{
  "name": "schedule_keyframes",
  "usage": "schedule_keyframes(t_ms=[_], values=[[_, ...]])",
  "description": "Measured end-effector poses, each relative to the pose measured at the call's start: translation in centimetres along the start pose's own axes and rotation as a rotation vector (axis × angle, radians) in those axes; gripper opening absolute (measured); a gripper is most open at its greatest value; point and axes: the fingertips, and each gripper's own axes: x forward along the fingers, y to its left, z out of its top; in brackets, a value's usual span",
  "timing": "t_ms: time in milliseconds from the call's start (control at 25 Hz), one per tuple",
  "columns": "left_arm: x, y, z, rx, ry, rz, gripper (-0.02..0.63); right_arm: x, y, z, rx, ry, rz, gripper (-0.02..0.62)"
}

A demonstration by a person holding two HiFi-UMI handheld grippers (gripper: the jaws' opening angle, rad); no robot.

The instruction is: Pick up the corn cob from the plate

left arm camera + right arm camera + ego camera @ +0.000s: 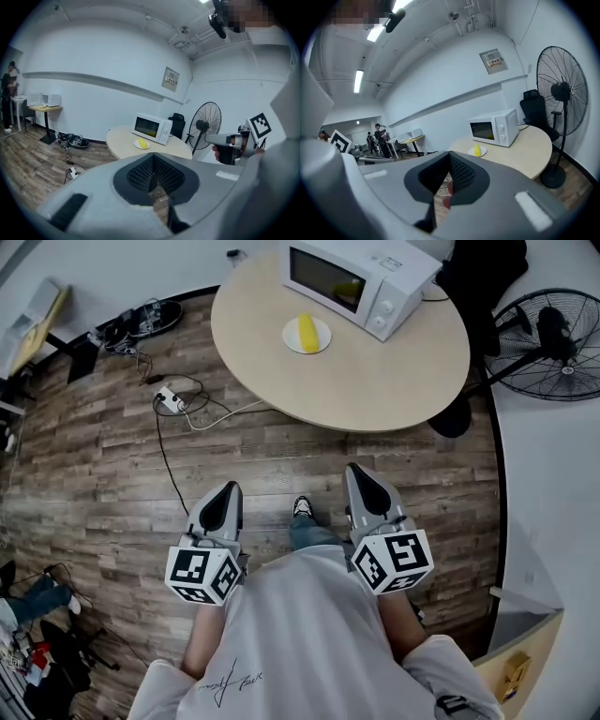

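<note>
A yellow corn cob lies on a small white plate near the upper middle of the head view, on a round, pale wooden worktop. Its long axis runs almost straight up and down the frame, the upper end leaning slightly to the left, and it lies flat across the middle of the plate. A white microwave stands just to the upper right of the plate, its door facing the plate. Both grippers are low in the frame, over the wooden floor and well apart from the worktop: the left gripper at lower left of centre, the right gripper at lower right, both pointing up the frame toward the worktop. In the left gripper view the dark fingers are closed together with nothing between them; in the right gripper view the fingers are likewise pressed together and empty. A black standing fan is at the upper right edge, and a white power strip with cables lies on the floor left of the worktop.
</note>
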Motion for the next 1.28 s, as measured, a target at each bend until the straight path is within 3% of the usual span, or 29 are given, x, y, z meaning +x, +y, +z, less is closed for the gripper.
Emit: schedule_keyframes(t_ms=[480, 880, 1280], values=[[7.1, 0.5, 3.4, 0.033, -0.001, -0.021, -0.009, 5.4, -4.2, 1.6, 0.042, 0.012, 0.015, 0.011], [9.6, 0.8, 4.2, 0.033, 0.004, -0.01, -0.009, 8.1, -5.2, 1.5, 0.069, 0.041, 0.062, 0.011], [12.9, 1.8, 4.9, 0.008, 0.019, -0.055, -0.008, 10.5, -6.7, 2.7, 0.071, 0.027, 0.008, 0.012]])
